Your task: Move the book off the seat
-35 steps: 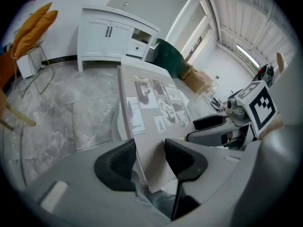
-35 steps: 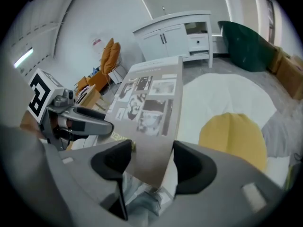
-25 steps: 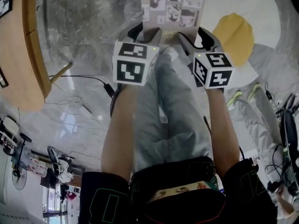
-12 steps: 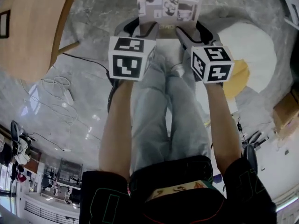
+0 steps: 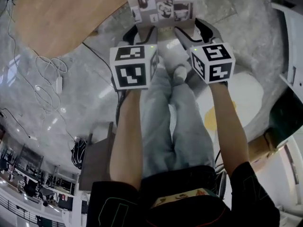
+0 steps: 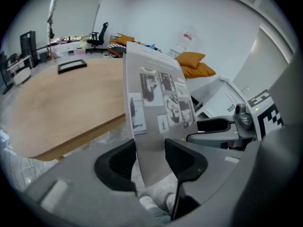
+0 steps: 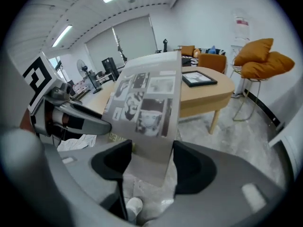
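Hanging clear of any surface, the book [image 5: 163, 4] is seen at 12 o'clock in the head view, its cover of grey photo panels turned toward the camera. Its lower edge is clamped at 7 o'clock by the left gripper [image 5: 140, 32] and at 5 o'clock by the right gripper [image 5: 193, 30]; each pair of jaws is held partly apart, pressed on the book. Legs in jeans [image 5: 161, 122] are seen beneath, a wooden table [image 5: 66, 18] at 10 o'clock, a white cushion [image 5: 241, 93] at 4 o'clock.
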Tool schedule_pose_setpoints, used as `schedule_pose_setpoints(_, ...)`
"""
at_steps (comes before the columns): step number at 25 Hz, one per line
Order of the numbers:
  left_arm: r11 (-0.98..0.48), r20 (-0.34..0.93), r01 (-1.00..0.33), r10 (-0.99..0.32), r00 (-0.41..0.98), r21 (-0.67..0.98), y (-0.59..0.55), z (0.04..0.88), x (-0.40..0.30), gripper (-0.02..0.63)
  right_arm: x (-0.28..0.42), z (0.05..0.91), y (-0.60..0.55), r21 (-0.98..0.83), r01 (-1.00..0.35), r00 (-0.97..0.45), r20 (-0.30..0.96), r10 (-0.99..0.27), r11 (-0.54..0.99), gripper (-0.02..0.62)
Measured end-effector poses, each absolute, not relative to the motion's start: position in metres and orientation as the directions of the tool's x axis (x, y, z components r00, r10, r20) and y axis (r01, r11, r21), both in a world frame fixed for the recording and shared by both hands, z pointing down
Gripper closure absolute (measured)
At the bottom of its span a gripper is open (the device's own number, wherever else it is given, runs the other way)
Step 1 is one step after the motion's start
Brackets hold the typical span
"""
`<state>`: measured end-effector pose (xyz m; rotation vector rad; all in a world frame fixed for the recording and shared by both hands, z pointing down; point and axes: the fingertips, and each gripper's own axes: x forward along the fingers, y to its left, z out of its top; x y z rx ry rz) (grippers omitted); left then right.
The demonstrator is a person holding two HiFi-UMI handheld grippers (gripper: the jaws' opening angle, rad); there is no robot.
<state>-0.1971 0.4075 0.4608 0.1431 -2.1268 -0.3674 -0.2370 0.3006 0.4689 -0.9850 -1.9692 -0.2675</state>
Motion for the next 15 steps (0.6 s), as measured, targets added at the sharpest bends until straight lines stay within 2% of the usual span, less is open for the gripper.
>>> schedule_pose_setpoints(12,0.902,0.813,0.319,-0.057,-0.579,0.291,0.577,0.461,-0.252,0.413,-0.319,0.471,0.485,-0.22,0.871,-0.111,0.782,0.613,0.439,0.319)
schedule_pose_setpoints(15,0.851,0.826,0.379,-0.105,-0.554,0.363,0.589,0.471,-0.27,0.405,-0.34,0.477,0.499,-0.283,0.862,-0.034,0.796,0.604,0.422,0.319)
